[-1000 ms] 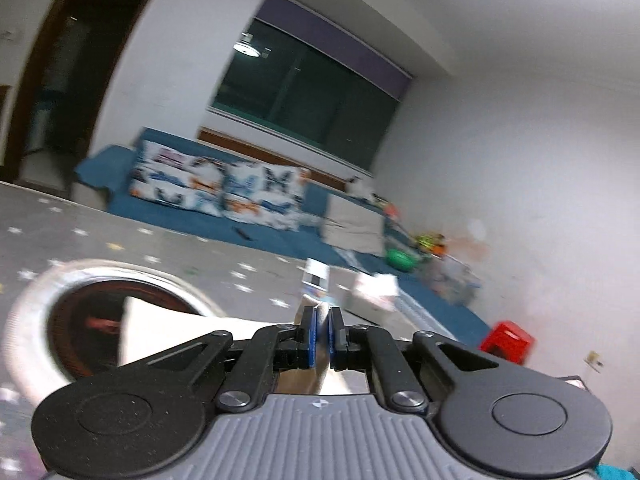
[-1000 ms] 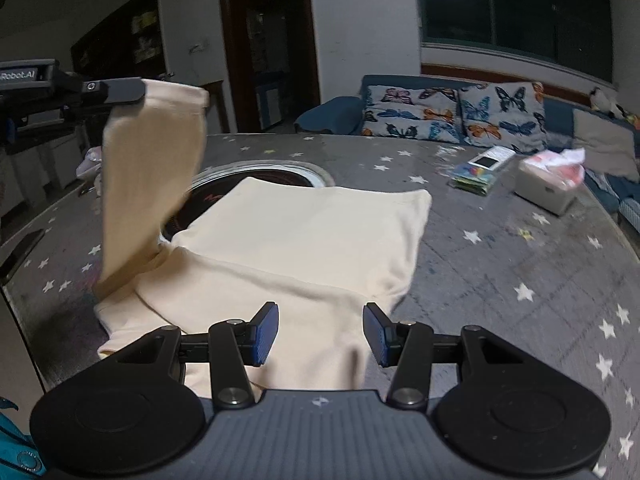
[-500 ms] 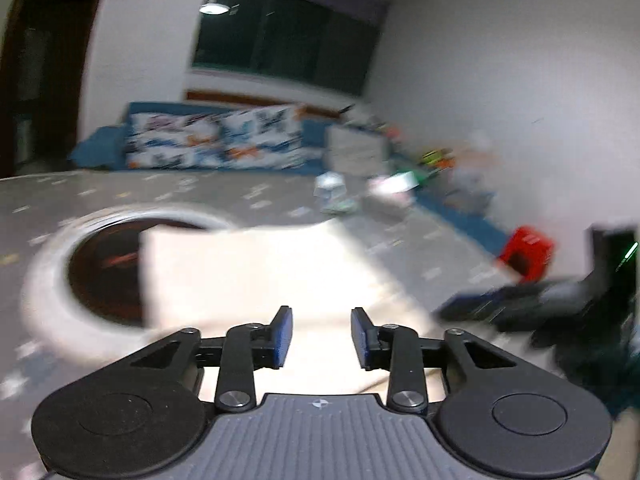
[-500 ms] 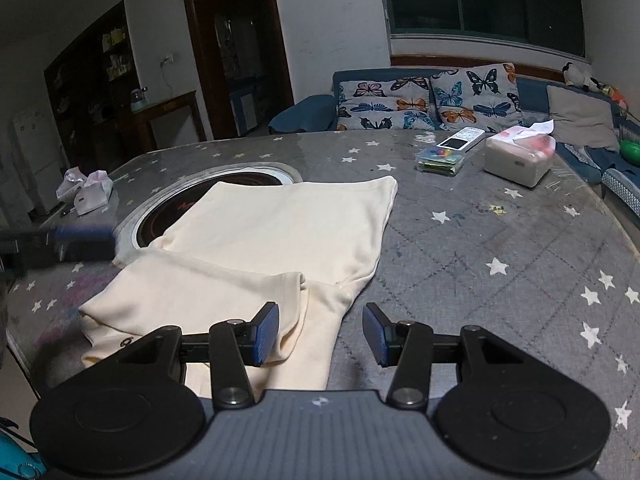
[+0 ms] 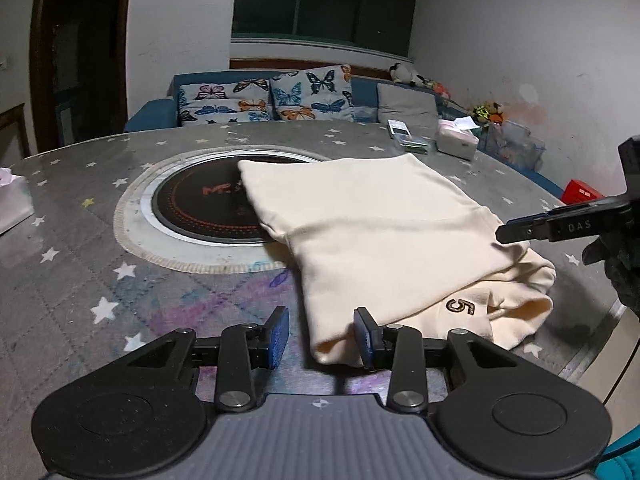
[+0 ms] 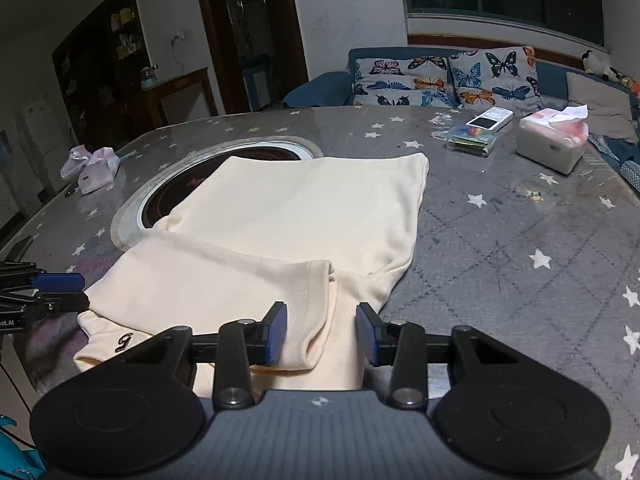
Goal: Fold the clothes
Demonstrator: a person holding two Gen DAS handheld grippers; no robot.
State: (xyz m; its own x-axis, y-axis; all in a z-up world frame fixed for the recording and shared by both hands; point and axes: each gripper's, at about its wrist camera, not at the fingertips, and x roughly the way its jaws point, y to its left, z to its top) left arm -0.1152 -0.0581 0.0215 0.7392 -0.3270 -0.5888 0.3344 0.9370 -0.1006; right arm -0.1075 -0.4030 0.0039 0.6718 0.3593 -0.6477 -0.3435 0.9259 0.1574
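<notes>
The cream shirt point(image 6: 296, 220) is lying folded on the starry table point(image 6: 500, 240) — the left gripper point(image 5: 320, 332) and right gripper point(image 6: 322, 330) are both hanging open, holding nothing.

cream garment point(image 6: 296, 220) (part-folded) on table

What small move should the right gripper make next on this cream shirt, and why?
Probably ease the right gripper down and close on the folded sleeve: it is open with the sleeve's end between its fingers, while the left gripper is open at the cream shirt's corner.
</notes>
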